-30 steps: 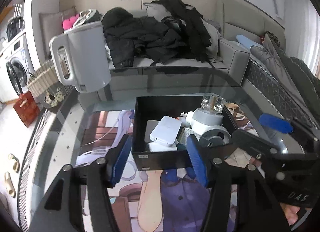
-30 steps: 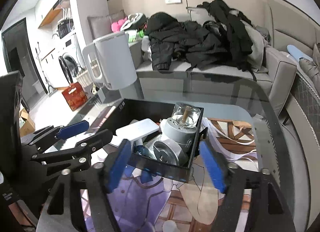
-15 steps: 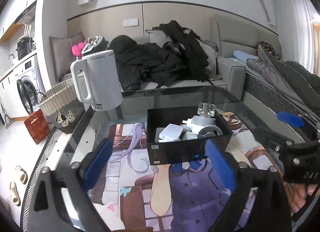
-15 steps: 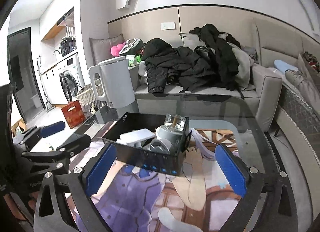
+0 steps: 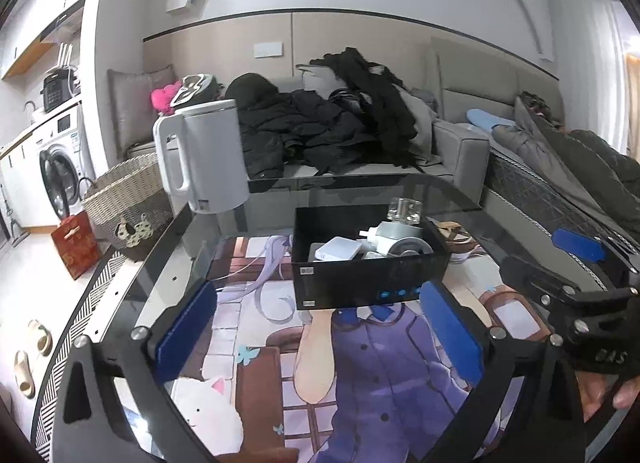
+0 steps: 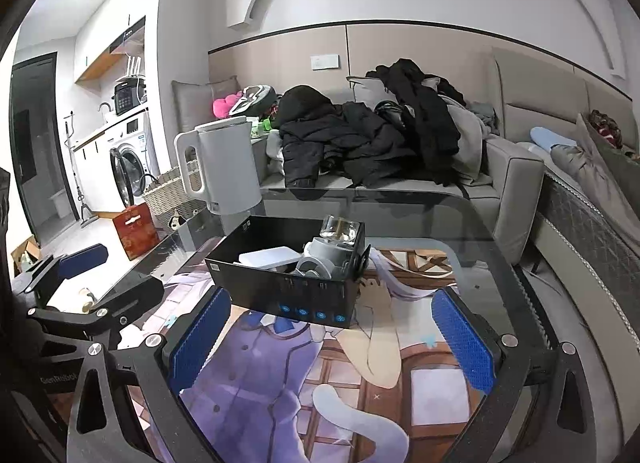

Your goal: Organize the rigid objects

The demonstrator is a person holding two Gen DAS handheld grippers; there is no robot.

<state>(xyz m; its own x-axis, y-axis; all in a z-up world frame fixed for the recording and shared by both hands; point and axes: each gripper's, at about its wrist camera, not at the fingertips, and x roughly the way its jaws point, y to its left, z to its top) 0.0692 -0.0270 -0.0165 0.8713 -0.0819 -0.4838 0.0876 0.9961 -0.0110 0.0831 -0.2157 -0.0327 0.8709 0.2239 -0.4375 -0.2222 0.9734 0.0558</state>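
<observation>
Black box point(image 5: 368, 283) sits mid-table on the glass point(image 5: 360, 191), packed with a white adapter point(image 5: 340, 249), grey gadget and a glass knob point(image 5: 404, 209). Left gripper point(image 5: 320, 333) jaws opening, right gripper point(image 6: 332, 339) spread wide, both holding nothing. Box looks stiff, light, slick-walled; the knob looks fragile, so pinch the opposite rims

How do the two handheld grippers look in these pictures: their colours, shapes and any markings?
Both the left gripper and the right gripper have black angular frames with triangular cut-outs and silver screw heads. Each finger carries a flat blue ribbed pad. White letters are printed on each body but are too small to read surely. No cables or sleeves are visible.
</observation>
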